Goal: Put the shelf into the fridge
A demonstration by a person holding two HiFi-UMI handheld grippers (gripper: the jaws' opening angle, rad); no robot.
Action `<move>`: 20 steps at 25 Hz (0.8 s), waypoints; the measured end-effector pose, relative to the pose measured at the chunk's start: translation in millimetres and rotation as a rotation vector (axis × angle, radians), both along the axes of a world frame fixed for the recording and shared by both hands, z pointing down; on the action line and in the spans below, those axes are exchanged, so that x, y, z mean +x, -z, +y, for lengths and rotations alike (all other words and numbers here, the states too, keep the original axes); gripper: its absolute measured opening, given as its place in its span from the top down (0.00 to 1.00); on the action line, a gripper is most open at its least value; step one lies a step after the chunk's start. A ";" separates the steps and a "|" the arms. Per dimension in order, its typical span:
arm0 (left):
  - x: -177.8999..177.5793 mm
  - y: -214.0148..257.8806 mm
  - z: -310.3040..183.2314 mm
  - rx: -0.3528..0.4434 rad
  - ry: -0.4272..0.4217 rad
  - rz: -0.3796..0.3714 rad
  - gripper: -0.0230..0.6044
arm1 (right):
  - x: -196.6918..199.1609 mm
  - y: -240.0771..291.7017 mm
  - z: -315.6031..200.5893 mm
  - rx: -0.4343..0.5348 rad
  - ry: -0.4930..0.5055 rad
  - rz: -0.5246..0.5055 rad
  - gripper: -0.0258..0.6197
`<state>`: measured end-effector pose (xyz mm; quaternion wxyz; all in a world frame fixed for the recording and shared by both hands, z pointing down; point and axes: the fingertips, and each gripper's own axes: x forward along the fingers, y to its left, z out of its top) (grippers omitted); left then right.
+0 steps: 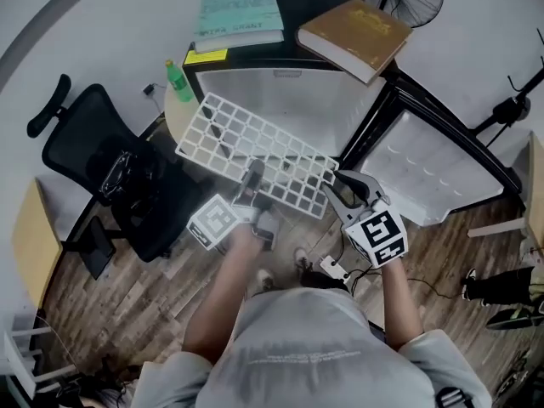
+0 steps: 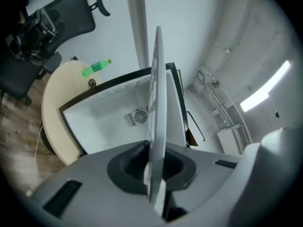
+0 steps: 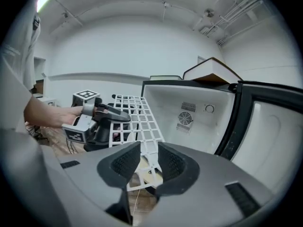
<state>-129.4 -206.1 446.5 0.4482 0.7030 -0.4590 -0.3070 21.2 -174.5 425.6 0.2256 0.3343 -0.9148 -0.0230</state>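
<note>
Head view: the white wire-grid shelf (image 1: 255,153) is held just in front of the open black mini fridge (image 1: 280,96), not yet inside. The left gripper (image 1: 252,179) has its fingers clenched on the shelf's near edge. The right gripper (image 1: 338,187) has its fingers released, straddling a corner. Sliding it in remains.

**Matt Grey Plastic, White Grid, Glossy Liner**

Reads as a smooth white coating, faintly shiny, on the thin grid of the shelf (image 1: 255,155). Glossy white plastic inside the fridge (image 1: 280,100), glossy black along its frame. Matt grey moulded plastic on the left gripper (image 1: 252,177) and right gripper (image 1: 334,184), with black, rough-textured pads (image 3: 124,162). Matt black mesh and fabric on the office chair (image 1: 93,160). Brown wood-grain planks, dull in finish, across the floor (image 1: 127,304). Translucent green plastic for the bottle (image 1: 178,79). Matt brown cover on the book (image 1: 354,36). Soft grey cloth on the person's shirt (image 1: 314,347).
</note>
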 end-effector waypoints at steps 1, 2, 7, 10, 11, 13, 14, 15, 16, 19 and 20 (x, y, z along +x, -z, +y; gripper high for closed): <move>2.2 -1.3 -2.2 -0.006 -0.001 0.024 0.90 | -2.1 -1.2 6.4 -0.003 0.019 0.012 0.76; 5.0 -2.1 -4.6 -0.009 -0.004 0.047 0.90 | -4.6 -3.1 12.5 -0.003 0.039 0.029 0.75; 22.9 -3.3 -12.1 -0.021 -0.025 0.165 0.90 | -12.2 -22.7 35.6 0.004 0.139 0.192 0.69; 31.6 0.9 -18.3 -0.013 -0.036 0.201 0.90 | -8.0 -33.9 37.5 0.036 0.160 0.325 0.69; 33.8 3.0 -20.1 -0.006 -0.039 0.207 0.90 | -6.2 -36.7 38.0 0.045 0.168 0.364 0.69; 36.6 4.2 -21.7 -0.007 -0.039 0.206 0.90 | -3.1 -41.4 40.3 0.055 0.196 0.434 0.69; 37.4 4.0 -22.1 -0.012 -0.038 0.203 0.90 | -2.0 -42.8 40.9 0.061 0.212 0.466 0.69; 38.5 4.1 -22.5 -0.014 -0.038 0.202 0.90 | -1.1 -43.5 40.5 0.070 0.225 0.495 0.70; 39.7 4.2 -23.0 -0.015 -0.039 0.205 0.90 | -0.4 -43.9 39.3 0.079 0.234 0.521 0.72; 43.6 4.2 -24.8 -0.014 -0.040 0.234 0.90 | -0.5 -47.5 34.9 0.102 0.259 0.597 0.79; 44.6 4.0 -25.5 -0.014 -0.039 0.245 0.90 | -0.6 -49.3 33.0 0.113 0.261 0.627 0.80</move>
